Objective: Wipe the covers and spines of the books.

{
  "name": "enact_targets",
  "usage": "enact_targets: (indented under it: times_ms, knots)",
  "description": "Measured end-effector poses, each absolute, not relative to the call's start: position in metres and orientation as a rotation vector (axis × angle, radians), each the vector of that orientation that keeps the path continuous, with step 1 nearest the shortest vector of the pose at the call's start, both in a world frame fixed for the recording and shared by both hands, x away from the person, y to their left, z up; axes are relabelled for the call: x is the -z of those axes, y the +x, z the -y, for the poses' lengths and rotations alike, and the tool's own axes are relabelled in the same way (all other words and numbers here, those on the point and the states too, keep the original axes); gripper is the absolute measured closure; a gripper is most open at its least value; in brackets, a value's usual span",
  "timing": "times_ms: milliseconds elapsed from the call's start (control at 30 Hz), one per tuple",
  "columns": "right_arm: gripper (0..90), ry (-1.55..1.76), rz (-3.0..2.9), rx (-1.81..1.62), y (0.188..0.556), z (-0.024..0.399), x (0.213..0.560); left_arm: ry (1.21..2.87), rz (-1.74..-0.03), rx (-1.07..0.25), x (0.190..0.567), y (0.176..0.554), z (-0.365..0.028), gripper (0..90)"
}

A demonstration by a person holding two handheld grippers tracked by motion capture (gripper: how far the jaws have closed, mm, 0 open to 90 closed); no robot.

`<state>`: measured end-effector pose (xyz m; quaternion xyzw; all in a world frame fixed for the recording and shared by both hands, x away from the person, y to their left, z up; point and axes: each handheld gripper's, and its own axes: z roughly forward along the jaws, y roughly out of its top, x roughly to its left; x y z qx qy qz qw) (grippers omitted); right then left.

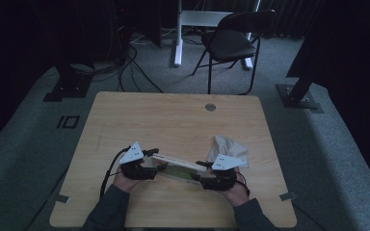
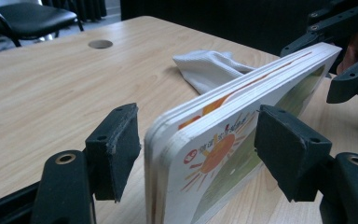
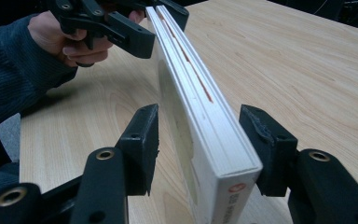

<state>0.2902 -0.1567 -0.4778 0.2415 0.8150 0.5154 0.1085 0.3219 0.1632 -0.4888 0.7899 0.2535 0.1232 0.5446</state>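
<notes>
A thick white board book (image 1: 176, 166) with a sun drawn on its cover stands tilted on its long edge between my two grippers near the table's front. In the left gripper view my left gripper (image 2: 198, 140) straddles one end of the book (image 2: 223, 140); its jaws are open, and a gap shows beside the left pad (image 2: 116, 149). My right gripper (image 3: 198, 135) is shut on the other end of the book (image 3: 214, 140), with the pads (image 3: 265, 144) against its faces. A hand holds each gripper (image 1: 155, 161) (image 1: 200, 172).
A crumpled white cloth (image 1: 224, 146) (image 2: 205, 70) lies on the wooden table (image 1: 173, 120) just beyond the book's right end. A round cable hole (image 1: 210, 107) sits near the far edge. A black folding chair (image 1: 233, 41) stands on the carpet behind the table.
</notes>
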Motion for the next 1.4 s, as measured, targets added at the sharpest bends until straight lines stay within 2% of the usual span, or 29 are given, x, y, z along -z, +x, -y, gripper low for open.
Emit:
enact_targets:
  times_ms: [333, 500, 600, 967, 1400]
  knots:
    - [46.2, 0.730, -2.393, -1.506, 0.291, 0.160, 0.480, 1.880, -0.595, -0.185, 0.492, 0.324, -0.161, 32.5]
    - [45.3, 0.744, -2.388, -1.499, 0.291, 0.162, 0.481, 1.889, -0.602, -0.199, 0.492, 0.323, -0.161, 35.4]
    - [41.5, 0.769, -2.379, -1.470, 0.292, 0.165, 0.484, 1.899, -0.597, -0.217, 0.492, 0.320, -0.162, 39.8]
    - [40.4, 0.832, -2.356, -1.447, 0.294, 0.175, 0.488, 1.926, -0.550, -0.249, 0.492, 0.308, -0.165, 54.3]
    - [40.4, 0.938, -2.332, -1.380, 0.300, 0.182, 0.493, 1.939, -0.474, -0.175, 0.493, 0.300, -0.162, 71.7]
